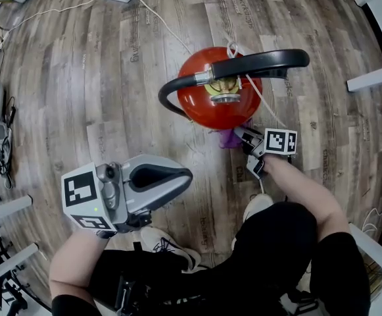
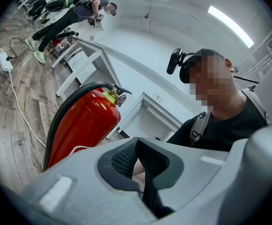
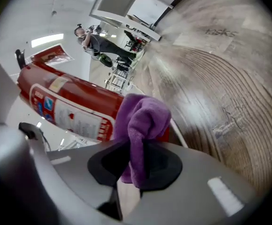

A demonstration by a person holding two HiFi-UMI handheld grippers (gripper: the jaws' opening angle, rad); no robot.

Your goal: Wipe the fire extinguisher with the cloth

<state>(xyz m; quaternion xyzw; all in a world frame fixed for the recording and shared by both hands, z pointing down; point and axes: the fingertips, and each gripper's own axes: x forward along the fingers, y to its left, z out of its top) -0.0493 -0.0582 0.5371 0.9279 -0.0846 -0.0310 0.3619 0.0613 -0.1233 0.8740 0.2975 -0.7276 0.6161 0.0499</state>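
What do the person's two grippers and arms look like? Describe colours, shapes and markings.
The left gripper and right gripper are smooth grey shells with black textured pads. Each carries a white cube bearing black square markers. The person wears a black short-sleeved top.
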